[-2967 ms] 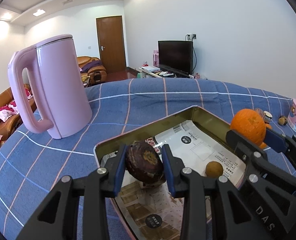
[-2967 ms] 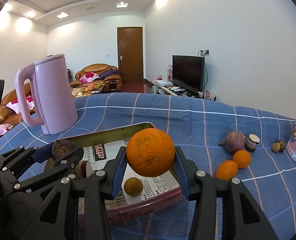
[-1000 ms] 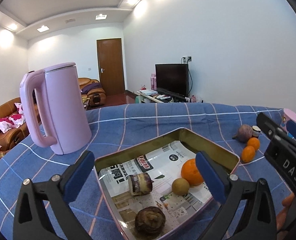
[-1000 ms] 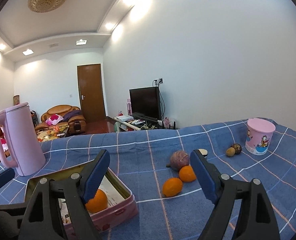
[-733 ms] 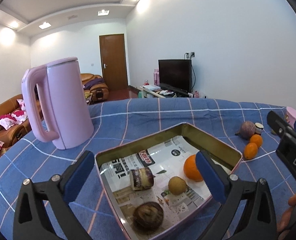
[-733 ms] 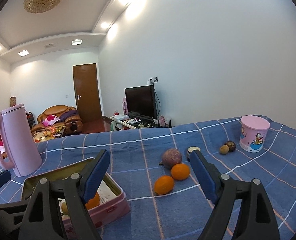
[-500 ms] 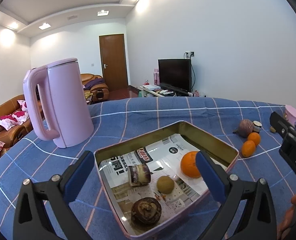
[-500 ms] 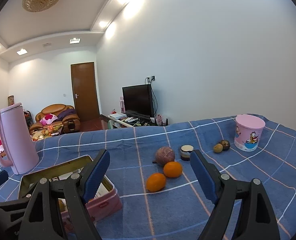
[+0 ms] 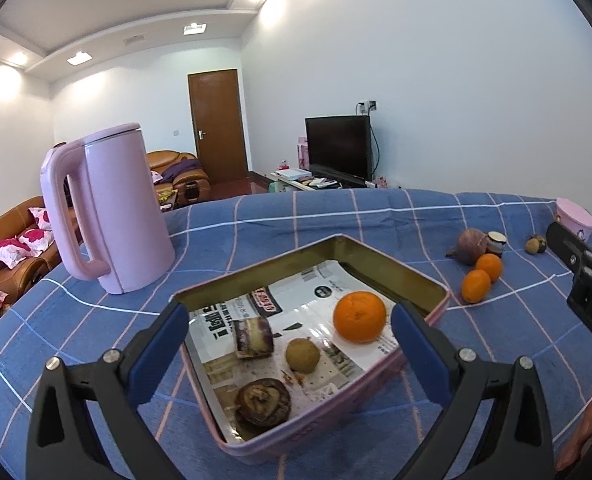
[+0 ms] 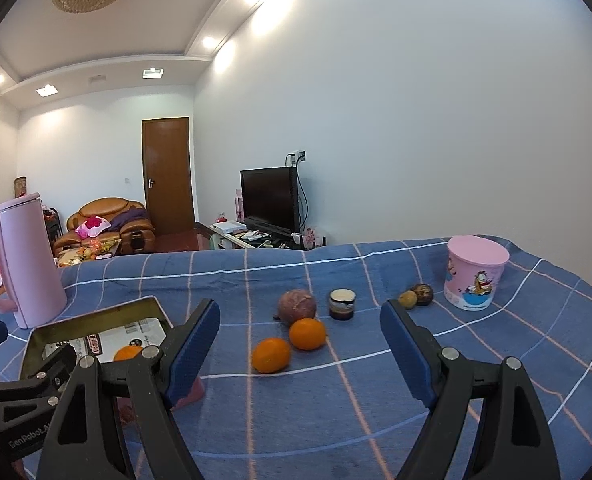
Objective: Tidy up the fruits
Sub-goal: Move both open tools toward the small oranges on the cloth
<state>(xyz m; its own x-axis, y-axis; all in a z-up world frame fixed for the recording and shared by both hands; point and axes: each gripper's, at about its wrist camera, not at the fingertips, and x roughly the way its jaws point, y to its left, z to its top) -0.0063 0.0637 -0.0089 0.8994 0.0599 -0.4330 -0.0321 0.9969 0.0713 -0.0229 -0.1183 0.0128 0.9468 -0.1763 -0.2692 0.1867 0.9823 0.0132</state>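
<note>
- A pink kettle (image 9: 108, 208) is seen at the far left on the blue checked cloth (image 9: 335, 216), apart from the task.
- The tin tray (image 9: 375, 256) is framed by the left gripper (image 9: 288, 344), whose fingers are spread wide with nothing pinched; a large orange (image 9: 359, 316), a small brown fruit (image 9: 302, 355) and two dark pieces are already lodged inside.
- The step in hand is judged to be the fetching of the next loose fruit.
- The right gripper (image 10: 299, 344) is likewise held spread and empty; two small oranges (image 10: 271, 355) lie on the cloth ahead, framed between its fingers but beyond the tips, untouched.
- A forward reach and a closing on one orange would be called for next.
</note>
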